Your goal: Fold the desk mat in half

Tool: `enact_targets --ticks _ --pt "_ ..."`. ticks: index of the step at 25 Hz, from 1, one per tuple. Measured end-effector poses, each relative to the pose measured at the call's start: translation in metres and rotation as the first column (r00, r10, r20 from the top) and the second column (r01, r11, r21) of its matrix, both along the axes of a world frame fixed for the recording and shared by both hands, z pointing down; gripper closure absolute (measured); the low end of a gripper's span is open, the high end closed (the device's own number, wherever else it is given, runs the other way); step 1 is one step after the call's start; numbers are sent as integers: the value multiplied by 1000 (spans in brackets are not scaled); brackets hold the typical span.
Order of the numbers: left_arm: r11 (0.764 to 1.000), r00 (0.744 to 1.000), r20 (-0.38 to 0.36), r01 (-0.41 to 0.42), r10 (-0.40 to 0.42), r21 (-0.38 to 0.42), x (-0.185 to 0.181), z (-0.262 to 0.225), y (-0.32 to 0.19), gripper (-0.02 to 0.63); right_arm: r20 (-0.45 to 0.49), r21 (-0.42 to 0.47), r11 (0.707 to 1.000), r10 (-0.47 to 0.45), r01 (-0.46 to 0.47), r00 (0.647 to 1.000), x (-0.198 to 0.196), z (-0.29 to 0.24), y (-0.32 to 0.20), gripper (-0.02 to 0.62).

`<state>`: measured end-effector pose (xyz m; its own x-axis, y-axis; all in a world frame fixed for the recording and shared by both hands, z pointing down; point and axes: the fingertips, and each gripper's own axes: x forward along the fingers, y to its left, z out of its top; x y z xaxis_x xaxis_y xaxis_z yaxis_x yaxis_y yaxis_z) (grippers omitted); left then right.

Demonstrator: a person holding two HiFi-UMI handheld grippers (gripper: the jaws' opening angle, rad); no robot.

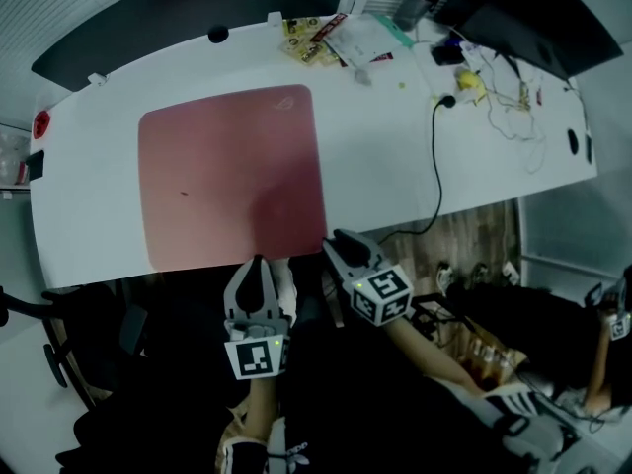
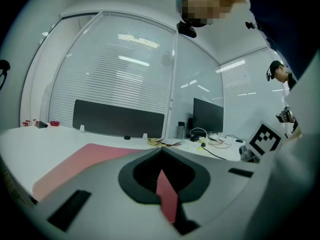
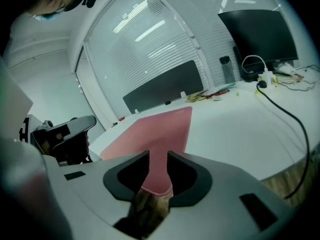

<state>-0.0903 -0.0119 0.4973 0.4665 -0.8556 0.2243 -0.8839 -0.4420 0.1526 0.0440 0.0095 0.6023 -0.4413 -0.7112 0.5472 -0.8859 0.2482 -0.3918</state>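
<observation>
Head view: pink rectangular fabric desk mat [image 1: 227,176] lies flat on white desk [image 1: 395,146], near edge right at desk's front lip, no fold in it as far as I can see. Both claws sit at that near edge: left claw [image 1: 259,263] approx mid-edge, right claw [image 1: 334,245] at near-right corner. Right claw released, jaws apart, mat corner showing btw them. Left claw clenched, tips together, only a pink sliver in the slit, no grip I can make out.

Step in hand, I'd judge: taking hold of near edge, fold not started. Nxt move prob needs left claw opened, both pinched on the edge, then lift & carry over to far edge, corners lined up.

Desk's right end is cluttered: black cable [image 1: 435,166], packets & papers [image 1: 316,39], black monitor [image 1: 523,18]. Glass wall w/ blinds [image 2: 125,84] behind; wood floor [image 1: 464,235] below.
</observation>
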Motion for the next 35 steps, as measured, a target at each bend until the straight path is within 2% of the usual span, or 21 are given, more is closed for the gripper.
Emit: enact_targets --ticks 6,9,13,19,24,28,32,33,35 --pt "999 1000 -3 -27 27 -35 6 12 6 604 -21 -125 992 -6 4 1000 -5 41 27 480" --pt "998 1000 -7 -26 26 -49 8 14 10 604 23 -191 981 -16 21 1000 -14 58 37 477" --pt "998 1000 -16 -14 13 -65 8 17 16 604 102 -266 964 29 -1 994 -18 73 42 468" --pt "998 1000 -17 3 -4 -69 3 15 19 604 123 -297 955 57 -18 991 -19 79 40 463" --pt "998 1000 -11 8 -8 -66 1 14 17 604 103 -313 950 44 -9 994 -20 90 37 462" --pt "998 1000 -8 9 -9 -61 0 14 14 604 97 -288 957 53 -23 994 -21 85 33 462" --pt "998 1000 -6 9 -10 -66 0 16 12 604 158 -302 952 104 -52 982 -21 79 28 463" --pt "998 1000 -6 10 -10 -67 1 17 11 604 170 -306 950 113 -56 979 -20 79 27 467" --pt "997 1000 -4 11 -11 -75 1 19 11 604 172 -302 951 117 -60 978 -18 75 26 518"
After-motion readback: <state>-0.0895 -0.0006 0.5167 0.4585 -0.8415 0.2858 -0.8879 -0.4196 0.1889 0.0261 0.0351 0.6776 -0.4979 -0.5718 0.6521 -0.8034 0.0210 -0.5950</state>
